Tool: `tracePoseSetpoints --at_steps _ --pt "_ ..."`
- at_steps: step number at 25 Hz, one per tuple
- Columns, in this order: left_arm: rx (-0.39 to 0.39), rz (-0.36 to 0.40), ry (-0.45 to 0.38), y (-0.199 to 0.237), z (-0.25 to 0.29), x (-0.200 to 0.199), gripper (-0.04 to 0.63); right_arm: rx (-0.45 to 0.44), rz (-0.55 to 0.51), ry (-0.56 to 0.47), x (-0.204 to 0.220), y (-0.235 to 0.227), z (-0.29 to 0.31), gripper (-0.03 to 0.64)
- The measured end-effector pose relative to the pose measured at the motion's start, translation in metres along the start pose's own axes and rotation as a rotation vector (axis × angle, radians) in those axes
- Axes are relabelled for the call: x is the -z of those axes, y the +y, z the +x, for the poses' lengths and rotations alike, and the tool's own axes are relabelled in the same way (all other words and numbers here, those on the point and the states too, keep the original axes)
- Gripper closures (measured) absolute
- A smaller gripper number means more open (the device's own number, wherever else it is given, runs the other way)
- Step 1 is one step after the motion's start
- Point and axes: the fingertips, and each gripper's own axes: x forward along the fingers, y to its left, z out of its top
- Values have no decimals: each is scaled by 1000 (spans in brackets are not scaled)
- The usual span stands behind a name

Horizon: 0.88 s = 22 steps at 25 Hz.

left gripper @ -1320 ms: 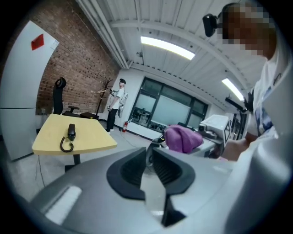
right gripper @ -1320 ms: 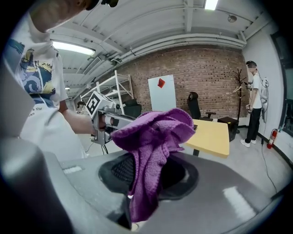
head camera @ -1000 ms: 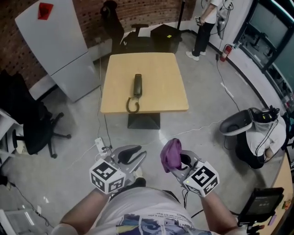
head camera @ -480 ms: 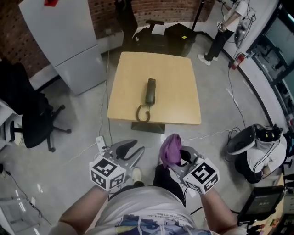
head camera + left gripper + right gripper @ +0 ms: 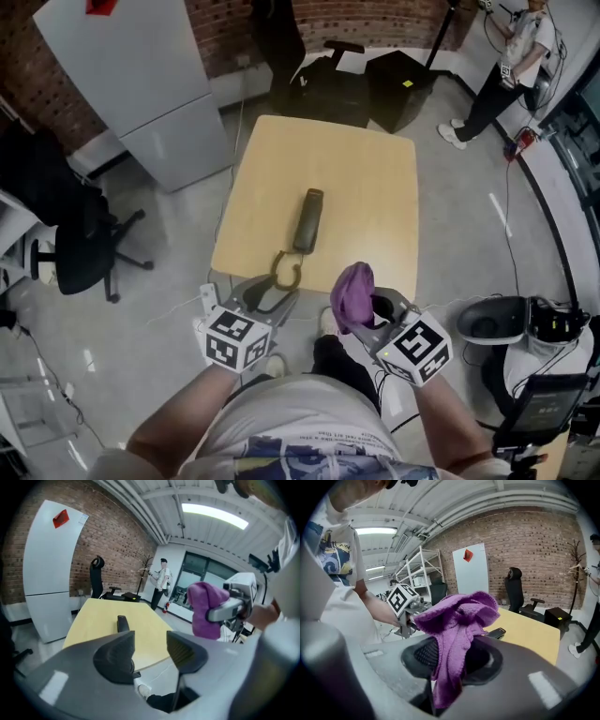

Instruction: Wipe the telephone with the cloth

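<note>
A dark grey telephone handset [image 5: 308, 220] lies on the yellow table [image 5: 366, 178], its coiled cord [image 5: 285, 273] hanging over the near edge. My left gripper [image 5: 273, 292] is at that near edge just below the cord; its jaws have just been opening and stand apart with nothing between them. In the left gripper view the handset [image 5: 123, 622] lies beyond the gripper [image 5: 150, 645]. My right gripper [image 5: 364, 313] is shut on a bunched purple cloth [image 5: 353, 289], short of the table edge. In the right gripper view the cloth [image 5: 457, 618] hides most of the jaws, and the handset [image 5: 497, 633] shows behind it.
A white fridge [image 5: 131, 80] stands left of the table, with a black office chair [image 5: 80, 248] nearer. A power strip [image 5: 207, 299] and cables lie on the floor by my left gripper. Black cases [image 5: 375, 84] sit behind the table. A person [image 5: 511, 66] stands far right.
I have stepped closer, so the table and the handset are nearer and both grippers have reached its front edge. The left jaws have spread wider. The cloth stays in the right gripper.
</note>
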Motion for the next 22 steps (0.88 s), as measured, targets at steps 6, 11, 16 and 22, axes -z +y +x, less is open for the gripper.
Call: tracePoseSetpoints --at_steps 6,11,16,22 --pt "-141 -8 99 34 68 2 350 -78 -2 13 -2 -61 3 503" --pt "-255 -41 141 68 118 8 334 -119 16 29 14 -103 2 503" --pt "-349 -55 207 101 151 23 313 -160 36 51 25 -125 4 503" --pt "-399 -47 293 116 180 39 288 -183 64 65 31 -143 3 503"
